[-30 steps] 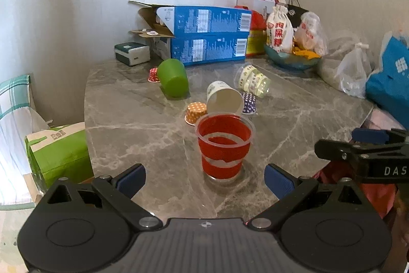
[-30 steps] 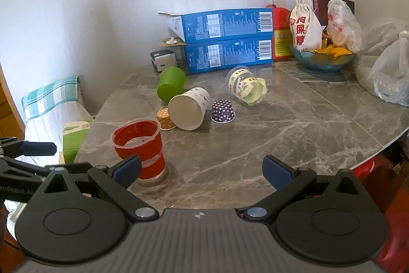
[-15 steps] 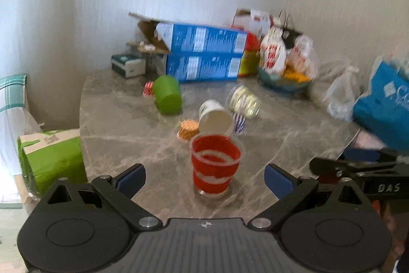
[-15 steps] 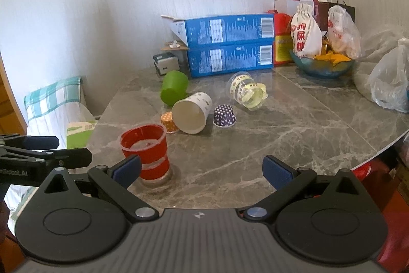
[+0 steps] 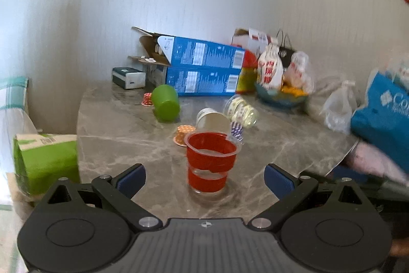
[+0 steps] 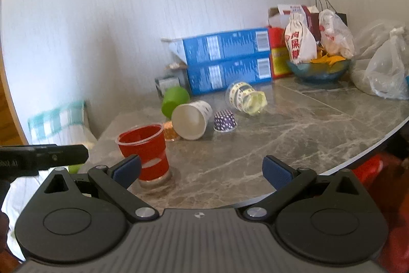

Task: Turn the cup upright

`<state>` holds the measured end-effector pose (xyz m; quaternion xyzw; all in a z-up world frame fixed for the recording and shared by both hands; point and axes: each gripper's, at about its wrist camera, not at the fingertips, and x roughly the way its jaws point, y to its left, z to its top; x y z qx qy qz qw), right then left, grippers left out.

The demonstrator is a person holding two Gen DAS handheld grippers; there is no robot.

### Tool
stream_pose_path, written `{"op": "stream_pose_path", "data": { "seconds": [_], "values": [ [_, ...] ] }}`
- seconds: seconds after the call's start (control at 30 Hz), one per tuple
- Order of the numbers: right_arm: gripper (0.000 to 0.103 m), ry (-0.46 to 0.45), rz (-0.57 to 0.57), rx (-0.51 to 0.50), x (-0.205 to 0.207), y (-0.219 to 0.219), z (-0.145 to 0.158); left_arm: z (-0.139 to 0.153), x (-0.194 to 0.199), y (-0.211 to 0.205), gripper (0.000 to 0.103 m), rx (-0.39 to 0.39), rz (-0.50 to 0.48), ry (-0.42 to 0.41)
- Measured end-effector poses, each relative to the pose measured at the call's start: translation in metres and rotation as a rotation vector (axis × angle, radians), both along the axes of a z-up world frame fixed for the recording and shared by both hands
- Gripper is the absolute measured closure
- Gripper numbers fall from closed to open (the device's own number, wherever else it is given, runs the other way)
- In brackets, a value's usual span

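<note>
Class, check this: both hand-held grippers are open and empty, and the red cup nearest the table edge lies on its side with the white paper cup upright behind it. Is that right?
Not quite. The red cup stands upright; it is the white paper cup behind it that lies on its side, as the right wrist view shows. Both the left hand-held gripper and the right hand-held gripper are open and empty.

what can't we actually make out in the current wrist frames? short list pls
- Orange patterned small cup, right wrist view: mostly hidden behind the red cup and white paper cup; its pose is unclear.
- Green cup, right wrist view: lower part hidden by the white paper cup.
- Blue bag, left wrist view: cut off by the frame edge and motion-blurred; print unreadable.
- Blue boxes, both views: label text too small.
</note>
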<state>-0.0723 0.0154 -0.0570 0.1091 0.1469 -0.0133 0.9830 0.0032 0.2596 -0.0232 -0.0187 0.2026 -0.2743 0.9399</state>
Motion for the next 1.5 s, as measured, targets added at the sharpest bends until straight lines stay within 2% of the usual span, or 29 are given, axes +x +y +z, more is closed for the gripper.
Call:
{"op": "stream_pose_path", "data": {
  "seconds": [0.1, 0.2, 0.37, 0.9, 1.5],
  "values": [
    [0.001, -0.002, -0.006, 0.002, 0.003, -0.002, -0.007, -0.003, 0.000, -0.005, 0.003, 0.029, -0.016, 0.004],
    [0.001, -0.006, -0.002, -0.044, 0.001, 0.000, -0.004, -0.003, -0.001, -0.008, 0.003, 0.065, 0.004, -0.004],
    [0.001, -0.011, -0.007, -0.020, -0.002, -0.006, -0.001, -0.004, 0.006, -0.007, 0.003, 0.052, -0.004, 0.031],
    [0.001, -0.001, 0.020, -0.014, 0.005, -0.006, -0.007, -0.008, 0.012, -0.004, 0.003, 0.046, 0.011, 0.051],
    [0.001, 0.016, 0.034, -0.025, 0.012, -0.002, -0.009, -0.013, 0.023, 0.003, 0.003, 0.002, 0.017, 0.087]
  ]
}}
